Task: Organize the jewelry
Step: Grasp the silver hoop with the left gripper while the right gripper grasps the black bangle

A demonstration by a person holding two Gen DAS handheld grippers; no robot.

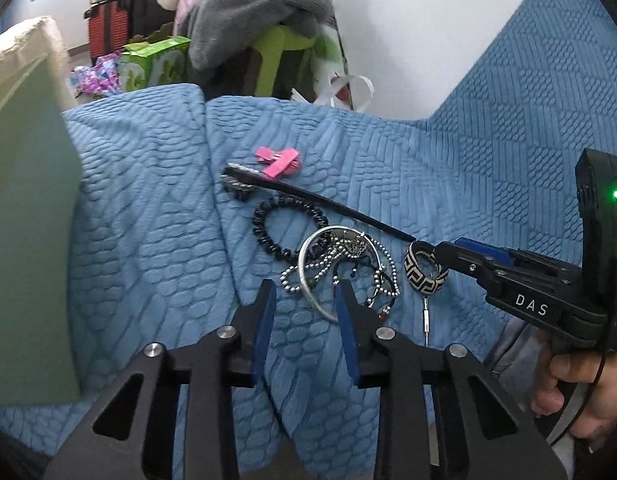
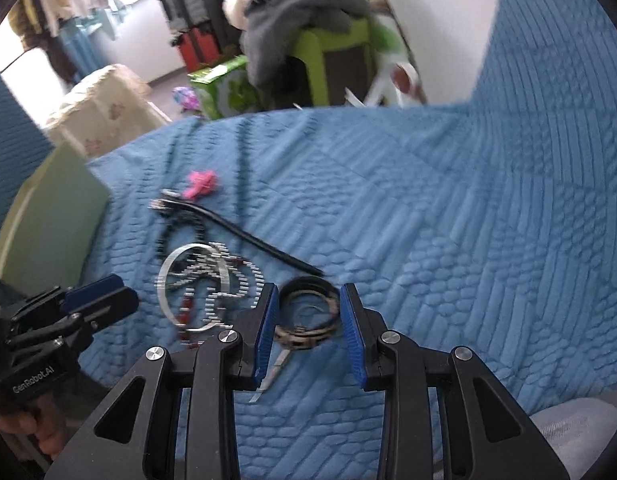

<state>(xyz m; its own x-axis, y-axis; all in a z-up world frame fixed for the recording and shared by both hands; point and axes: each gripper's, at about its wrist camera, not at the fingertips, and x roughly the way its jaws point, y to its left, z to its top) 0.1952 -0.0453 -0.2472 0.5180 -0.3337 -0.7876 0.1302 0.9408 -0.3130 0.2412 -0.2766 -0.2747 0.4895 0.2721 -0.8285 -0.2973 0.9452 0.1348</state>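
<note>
item 1, jewelry heap (image 1: 340, 268): a tangle on the blue quilted cover (image 1: 488, 168) of what looks like a sofa. in it i count a silver bangle (image 1: 308, 280), ball-chain strands, dark cords with red beads, and a black beaded bracelet (image 1: 286, 222) at its far edge. from my left camera the heap sits just past and between my left gripper (image 1: 306, 296) tips, the right-hand finger (image 1: 346, 320) overlapping the bangle's rim; nothing is between the pads, which stand apart, released.

item 2, patterned black-and-cream band (image 2: 308, 318): just right of the heap. in the right view it lies between the tips of my right gripper (image 2: 310, 300), whose fingers flank it with a gap on each side, not clamped on it. a small metal pendant trails from it toward me.

item 3, long black stick (image 1: 328, 204) with a sparkly head, running diagonally behind the heap.

item 4, pink clips (image 1: 280, 162), farther back.

item 5, green cushion (image 1: 28, 240), at the left edge.

background: clutter, a lime stool (image 1: 284, 48) under grey clothes.
</note>
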